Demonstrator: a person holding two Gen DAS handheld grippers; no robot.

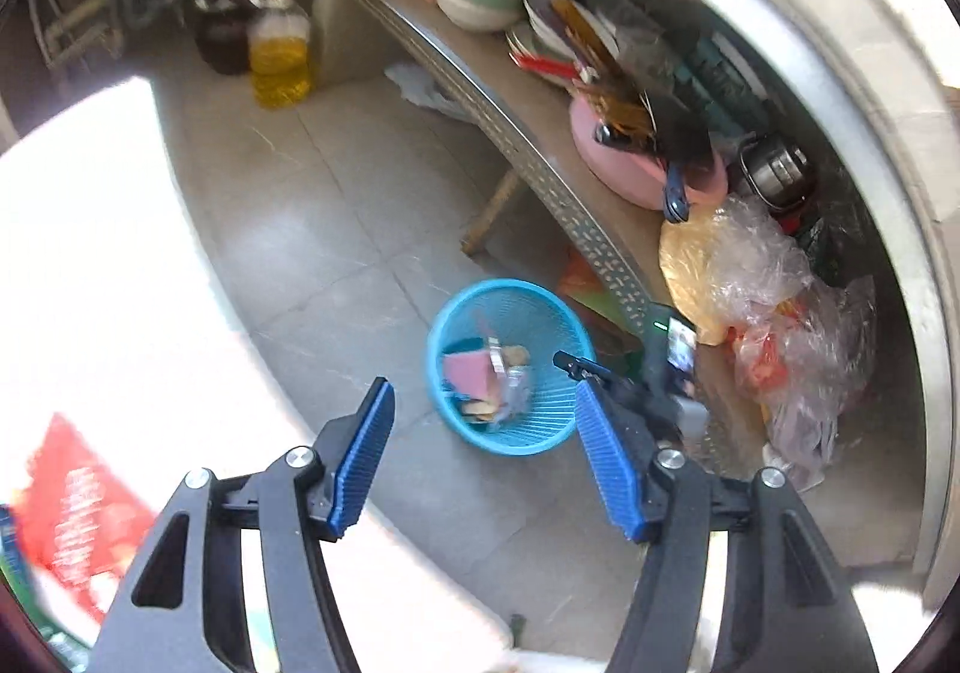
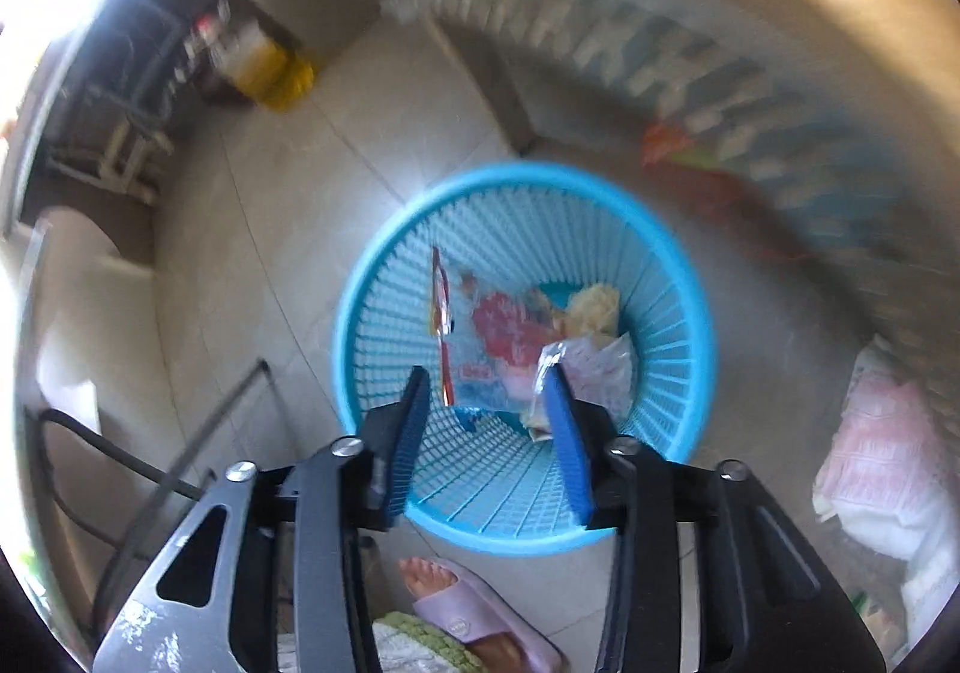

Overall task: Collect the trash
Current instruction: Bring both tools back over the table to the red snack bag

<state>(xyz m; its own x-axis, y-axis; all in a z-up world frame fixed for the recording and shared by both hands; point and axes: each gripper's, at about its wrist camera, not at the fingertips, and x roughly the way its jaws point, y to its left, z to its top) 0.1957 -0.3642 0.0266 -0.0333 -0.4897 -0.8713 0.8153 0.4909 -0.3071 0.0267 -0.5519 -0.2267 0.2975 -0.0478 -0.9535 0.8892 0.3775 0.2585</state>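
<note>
Tiled floor [image 2: 282, 229]; blue basket [image 2: 384, 325] holds blurred wrappers [image 2: 510, 325]. Left tongs [image 1: 483, 418], right tongs [image 2: 489, 391] apart, empty.

We see strong daylight from the left in both views; it burns the floor [image 1: 90, 265] to pure white. The right wrist view is smeared by motion blur, mostly near the shelf edge [image 2: 690, 67]. Fisheye bending curves every border.
</note>
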